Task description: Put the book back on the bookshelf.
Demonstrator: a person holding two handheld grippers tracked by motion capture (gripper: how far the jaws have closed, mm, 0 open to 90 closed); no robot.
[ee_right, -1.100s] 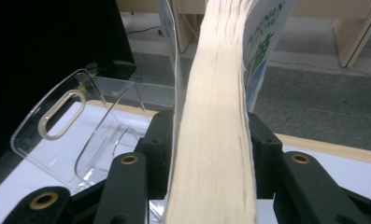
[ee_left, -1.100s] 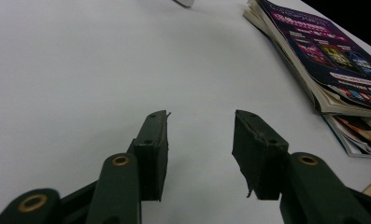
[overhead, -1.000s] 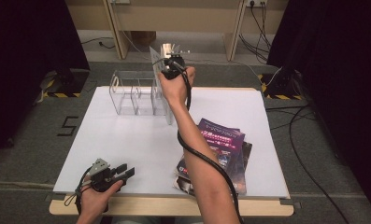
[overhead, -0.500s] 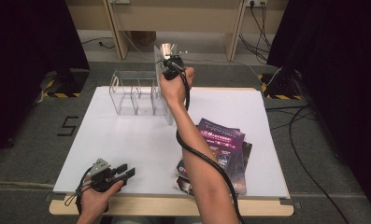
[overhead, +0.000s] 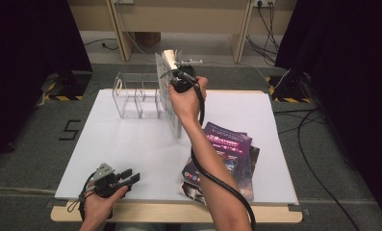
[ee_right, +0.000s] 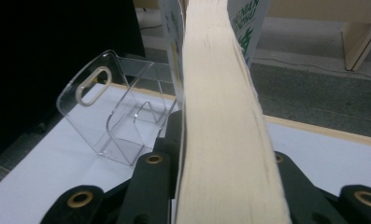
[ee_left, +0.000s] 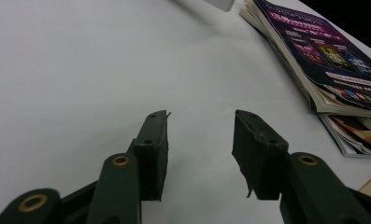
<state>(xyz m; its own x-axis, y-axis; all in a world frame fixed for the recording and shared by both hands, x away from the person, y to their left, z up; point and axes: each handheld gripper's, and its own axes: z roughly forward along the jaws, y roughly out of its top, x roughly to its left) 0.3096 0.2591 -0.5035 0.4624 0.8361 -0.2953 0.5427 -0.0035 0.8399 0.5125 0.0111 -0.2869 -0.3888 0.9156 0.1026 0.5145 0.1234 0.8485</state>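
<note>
My right gripper (overhead: 181, 79) holds a thick book (overhead: 163, 77) on edge above the back of the table, just right of a clear acrylic rack (overhead: 133, 98). Its jaws have just been closing and now press on both sides of the book's cream page block (ee_right: 220, 116). The rack (ee_right: 113, 107) stands to the left of the book in the right gripper view. Near the front left edge, my left gripper (overhead: 128, 177) rests low over the white tabletop. Its jaws (ee_left: 199, 140) are apart with nothing between them.
A stack of magazines (overhead: 224, 159) with a purple cover on top lies at the front right of the white table (overhead: 131, 144); it is to the right of the left gripper (ee_left: 323, 60). Cables and wooden furniture legs stand on the floor beyond.
The right hand has shifted a little toward the near side with the book, which now leans more beside the rack. The left gripper has stayed where it was.
</note>
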